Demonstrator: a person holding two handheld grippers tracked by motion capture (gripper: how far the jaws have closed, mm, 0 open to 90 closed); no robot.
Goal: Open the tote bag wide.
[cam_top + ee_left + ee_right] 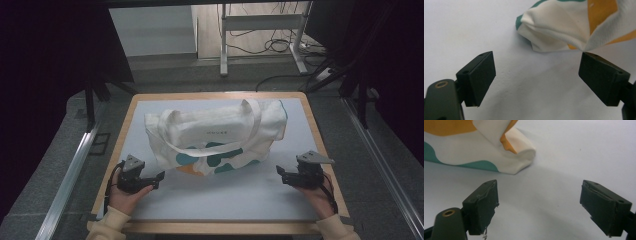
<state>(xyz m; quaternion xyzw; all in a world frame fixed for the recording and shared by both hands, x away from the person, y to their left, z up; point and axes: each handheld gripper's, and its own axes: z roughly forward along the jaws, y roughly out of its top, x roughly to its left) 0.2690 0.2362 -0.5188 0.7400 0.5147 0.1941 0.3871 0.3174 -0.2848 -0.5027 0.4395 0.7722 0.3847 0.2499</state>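
A pale grey-blue mat [220,192] is spread over a wooden-edged table [320,135], and grey carpet is seen around it; beyond the far edge a white metal frame [260,22] stands on a light floor among loose black cables [280,45], with dark curtains hung at both sides. On the mat a cream tote bag [215,132] is laid on its side – printed with teal and orange patches, its two handles draped across the upper face. Whether anything is inside cannot be told. The left gripper [155,179] is held just off the bag's near left corner, the right gripper [281,174] near its right corner – both low over the mat. The jaws of each are spread wide with nothing between them; only bare mat is seen in the gap, with a bag corner lying just ahead of each pair
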